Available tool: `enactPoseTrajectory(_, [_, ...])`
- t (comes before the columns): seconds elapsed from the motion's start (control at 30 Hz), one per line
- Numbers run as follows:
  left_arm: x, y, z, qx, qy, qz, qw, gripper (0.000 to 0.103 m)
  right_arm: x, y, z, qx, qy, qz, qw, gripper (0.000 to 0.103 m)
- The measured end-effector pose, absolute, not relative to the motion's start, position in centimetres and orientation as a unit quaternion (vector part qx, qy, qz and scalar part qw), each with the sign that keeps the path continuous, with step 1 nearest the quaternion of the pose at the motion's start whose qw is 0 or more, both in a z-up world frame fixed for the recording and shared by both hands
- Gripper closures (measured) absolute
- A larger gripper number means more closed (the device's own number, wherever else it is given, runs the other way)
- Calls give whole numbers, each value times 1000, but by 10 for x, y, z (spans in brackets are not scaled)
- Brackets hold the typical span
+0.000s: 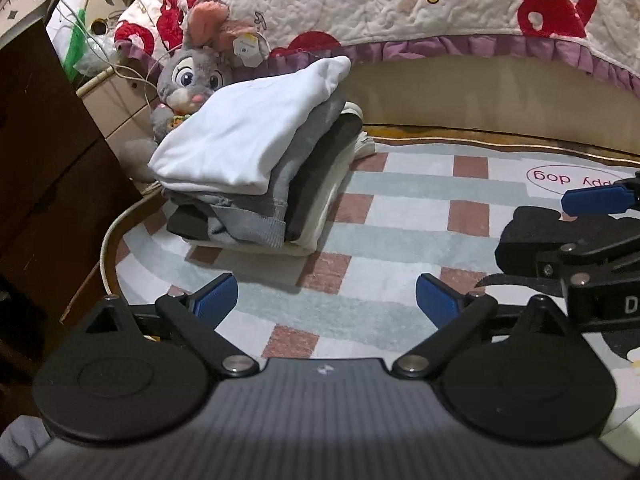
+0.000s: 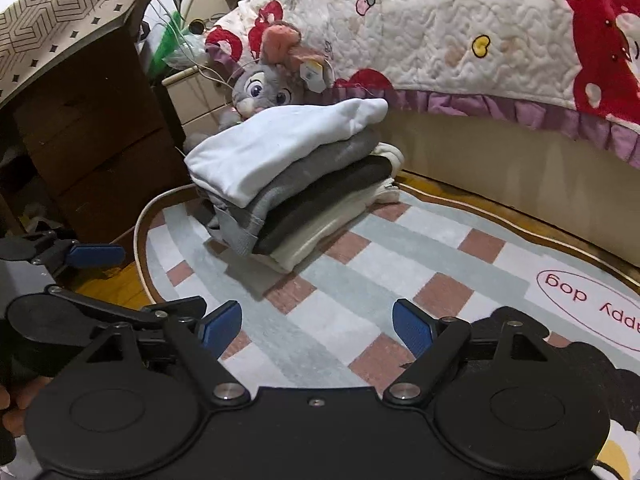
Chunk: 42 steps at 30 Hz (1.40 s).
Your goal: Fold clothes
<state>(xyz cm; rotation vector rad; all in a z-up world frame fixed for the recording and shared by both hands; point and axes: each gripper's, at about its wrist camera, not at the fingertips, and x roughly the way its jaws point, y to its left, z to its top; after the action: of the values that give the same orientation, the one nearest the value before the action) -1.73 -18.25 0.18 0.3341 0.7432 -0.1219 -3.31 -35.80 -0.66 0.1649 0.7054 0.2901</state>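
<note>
Both grippers hover over the checked rug (image 1: 360, 216), nothing in either. Left gripper (image 1: 326, 300): blue pads wide apart, bare rug btwn them. Right gripper (image 2: 318, 326): same, jaws spread, empty. Stack of folded clothes (image 1: 256, 168) sits on the rug's far left corner, well ahead of both, white garment (image 2: 280, 148) on top, then grey, dark, cream layers. Plush rabbit (image 1: 192, 76) right behind the pile, w/ quilted bedspread (image 2: 440, 28) hanging beyond.

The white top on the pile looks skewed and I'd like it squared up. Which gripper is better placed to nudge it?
Left, probably. The left gripper sits open, nearer the white top; the right gripper, also open, views it from farther right.
</note>
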Motion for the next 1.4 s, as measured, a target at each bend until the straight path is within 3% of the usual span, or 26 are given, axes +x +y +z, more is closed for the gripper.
enactPoseTrajectory(1.4, [-22, -197, -6, 194, 377, -67, 903, 5, -25, -360, -17, 74, 377, 124, 915, 16])
